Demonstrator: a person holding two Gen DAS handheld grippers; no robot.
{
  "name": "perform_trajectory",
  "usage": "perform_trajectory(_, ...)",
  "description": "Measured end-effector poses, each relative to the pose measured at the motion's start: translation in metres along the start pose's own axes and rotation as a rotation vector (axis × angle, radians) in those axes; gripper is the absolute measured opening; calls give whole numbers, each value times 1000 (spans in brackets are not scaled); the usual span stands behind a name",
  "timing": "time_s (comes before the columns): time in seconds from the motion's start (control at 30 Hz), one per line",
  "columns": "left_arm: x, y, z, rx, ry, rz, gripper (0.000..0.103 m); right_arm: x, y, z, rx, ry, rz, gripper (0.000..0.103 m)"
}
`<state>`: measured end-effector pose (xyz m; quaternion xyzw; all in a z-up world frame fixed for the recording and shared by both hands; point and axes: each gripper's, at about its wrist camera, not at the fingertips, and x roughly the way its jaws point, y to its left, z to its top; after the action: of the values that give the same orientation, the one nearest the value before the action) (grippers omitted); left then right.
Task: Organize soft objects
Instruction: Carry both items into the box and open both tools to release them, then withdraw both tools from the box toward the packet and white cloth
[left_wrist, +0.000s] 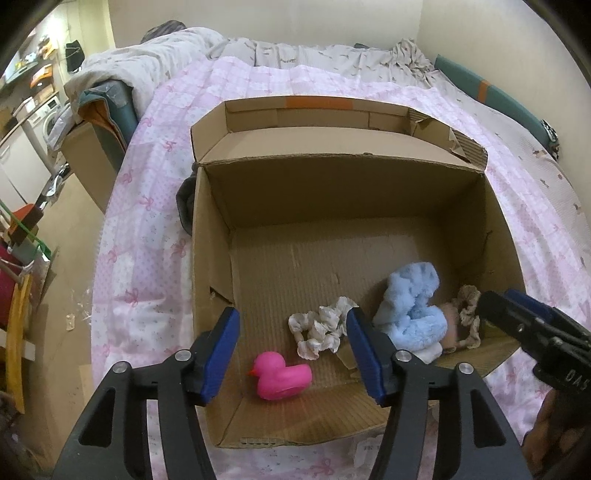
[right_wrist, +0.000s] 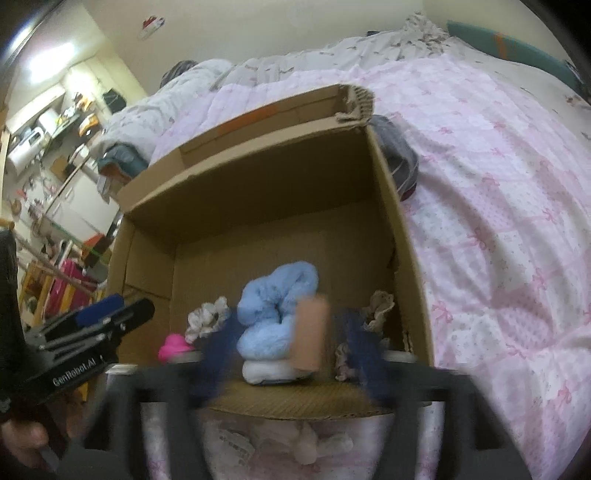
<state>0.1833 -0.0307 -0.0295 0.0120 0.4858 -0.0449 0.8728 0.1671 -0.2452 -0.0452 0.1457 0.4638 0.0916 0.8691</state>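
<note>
1. The left gripper (left_wrist: 291, 354) hangs spread wide and empty over the cardboard box (left_wrist: 210, 258) on the bed (left_wrist: 147, 206); a pink duck (left_wrist: 282, 374) sits between its fingers
2. The right gripper (right_wrist: 288, 350) is motion-blurred, apparently spread; a peach object (right_wrist: 312, 332) between its fingers is too smeared to identify
3. At three o'clock of the duck lie a cream scrunchie (left_wrist: 321, 326) and a blue plush (left_wrist: 410, 310), which half hides a second scrunchie (left_wrist: 467, 306)

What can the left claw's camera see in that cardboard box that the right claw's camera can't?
Only the left view shows the whole pink duck and the open left claw above it. Only the right view shows a blurred peach object between the right claw's fingers. Both show the cardboard box, the blue fluffy item and pale scrunchies.
</note>
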Motion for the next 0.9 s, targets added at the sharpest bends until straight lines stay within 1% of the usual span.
perform_trajectory(0.07,0,0,0,1,-1,-1,57,-4,-2,1,12,-23,2,81)
perform_trajectory(0.53,-9,0,1,-5,-18,-5,57,-7,-8,3,36,-15,11,81)
perform_trajectory(0.67,-19,1,-2,-5,-44,12,57,-9,-9,1,41,-17,9,81)
perform_trajectory(0.9,-32,4,-15,10,-51,33,57,-20,-10,-5,47,-27,3,81)
